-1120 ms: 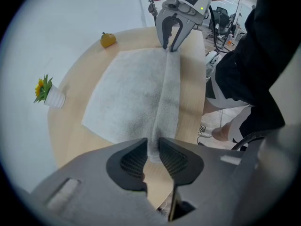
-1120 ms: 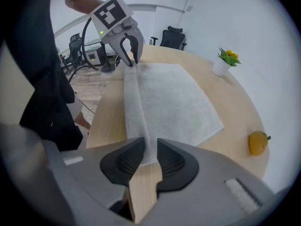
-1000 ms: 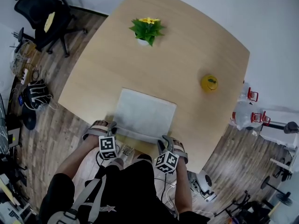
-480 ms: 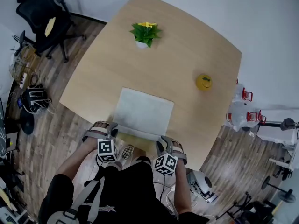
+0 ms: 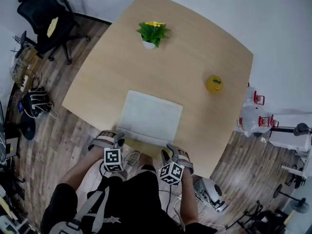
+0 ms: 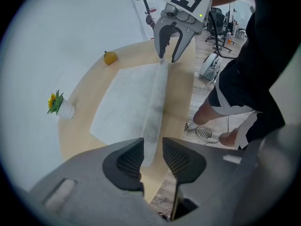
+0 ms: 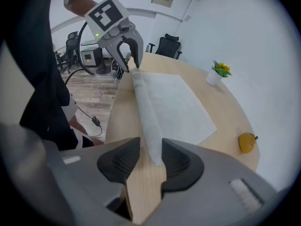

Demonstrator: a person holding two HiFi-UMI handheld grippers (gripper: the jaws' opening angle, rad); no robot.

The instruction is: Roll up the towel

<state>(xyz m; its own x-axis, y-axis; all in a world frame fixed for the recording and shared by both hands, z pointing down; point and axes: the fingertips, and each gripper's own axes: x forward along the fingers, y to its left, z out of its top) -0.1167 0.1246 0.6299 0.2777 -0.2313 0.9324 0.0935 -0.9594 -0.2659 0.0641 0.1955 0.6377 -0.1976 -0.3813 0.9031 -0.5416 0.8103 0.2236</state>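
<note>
A pale grey towel [image 5: 152,116] lies flat on the wooden table [image 5: 195,43], its near edge turned into a narrow roll [image 5: 144,140]. My left gripper [image 5: 119,138] hangs over the roll's left end and my right gripper [image 5: 168,149] over its right end. Both stand open, their jaws having just been opening. In the left gripper view the roll [image 6: 156,107] runs from my left gripper [image 6: 152,160] to the right gripper [image 6: 169,44]. The right gripper view shows the roll [image 7: 145,112] ending in front of my right gripper [image 7: 150,161]. No pad presses on cloth.
A potted plant with yellow flowers [image 5: 152,33] stands at the table's far side and a yellow fruit [image 5: 214,84] at its right. A black office chair [image 5: 46,18] stands on the wood floor at the left. The person's shoe [image 5: 132,158] is under the near edge.
Both grippers have drawn back toward the person and lifted a little off the rolled edge. The towel and its roll lie as before.
</note>
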